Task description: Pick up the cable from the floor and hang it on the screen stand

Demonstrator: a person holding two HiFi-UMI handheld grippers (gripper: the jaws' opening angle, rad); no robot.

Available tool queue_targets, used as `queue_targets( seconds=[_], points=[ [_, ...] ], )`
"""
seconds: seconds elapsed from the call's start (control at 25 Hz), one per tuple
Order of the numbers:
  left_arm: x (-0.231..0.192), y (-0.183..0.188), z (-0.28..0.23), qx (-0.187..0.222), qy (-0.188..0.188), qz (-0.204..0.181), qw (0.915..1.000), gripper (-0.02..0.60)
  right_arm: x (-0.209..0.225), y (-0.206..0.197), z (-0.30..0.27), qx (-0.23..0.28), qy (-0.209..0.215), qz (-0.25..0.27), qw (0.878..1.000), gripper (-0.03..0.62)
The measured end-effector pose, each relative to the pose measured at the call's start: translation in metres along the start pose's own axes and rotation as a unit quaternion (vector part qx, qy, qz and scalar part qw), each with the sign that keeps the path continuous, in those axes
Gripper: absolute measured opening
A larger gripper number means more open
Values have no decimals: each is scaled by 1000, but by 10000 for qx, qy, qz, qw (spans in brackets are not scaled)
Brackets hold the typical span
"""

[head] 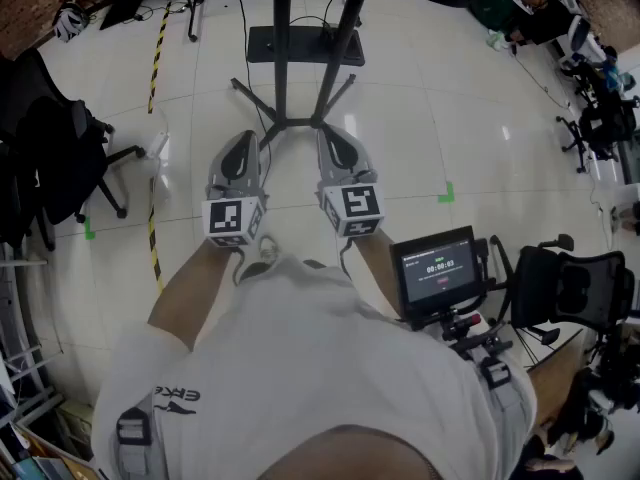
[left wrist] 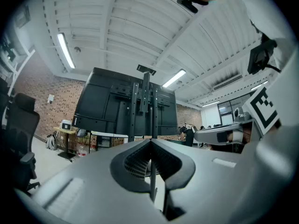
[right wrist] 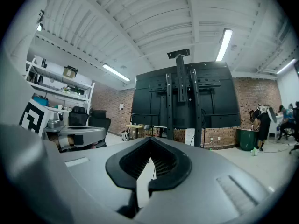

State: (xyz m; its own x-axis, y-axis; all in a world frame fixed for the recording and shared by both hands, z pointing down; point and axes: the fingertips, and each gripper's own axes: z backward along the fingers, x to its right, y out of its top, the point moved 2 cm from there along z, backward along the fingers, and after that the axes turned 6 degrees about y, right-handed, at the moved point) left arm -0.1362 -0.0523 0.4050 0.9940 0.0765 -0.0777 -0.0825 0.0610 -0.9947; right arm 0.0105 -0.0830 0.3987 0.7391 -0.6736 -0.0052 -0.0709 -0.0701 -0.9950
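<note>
Both grippers are closed tight, side by side: left gripper [head: 244,140] and right gripper [head: 331,136] each have their jaws pressed together. Just past them a thin cable [head: 247,53] trails across the floor [head: 450,118] by the legs of the stand [head: 284,68], which carries the black screen [right wrist: 182,101].

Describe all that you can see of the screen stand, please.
The stand is black and looks like metal. Two upright posts rise from splayed legs that rest on the pale tiled floor. It stands straight and carries a large black screen, seen from its back, with a small bracket at the top of the posts.
</note>
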Motion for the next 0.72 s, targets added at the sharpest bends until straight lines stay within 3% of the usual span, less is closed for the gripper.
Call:
queue_targets(
  seconds=[0.16,0.4,0.72],
  points=[
    [3,7,-10,62,-93,-51,9999,2,7,7,-4,66,-88,39,9999,14],
    [-50,1,-67,-49,-125,73,9999,2,10,10,-82,-21,-204,22,9998,14],
    [-51,1,-106,0,40,12,10000,2,32,15,-117,39,5,59,10000,14]
  ],
)
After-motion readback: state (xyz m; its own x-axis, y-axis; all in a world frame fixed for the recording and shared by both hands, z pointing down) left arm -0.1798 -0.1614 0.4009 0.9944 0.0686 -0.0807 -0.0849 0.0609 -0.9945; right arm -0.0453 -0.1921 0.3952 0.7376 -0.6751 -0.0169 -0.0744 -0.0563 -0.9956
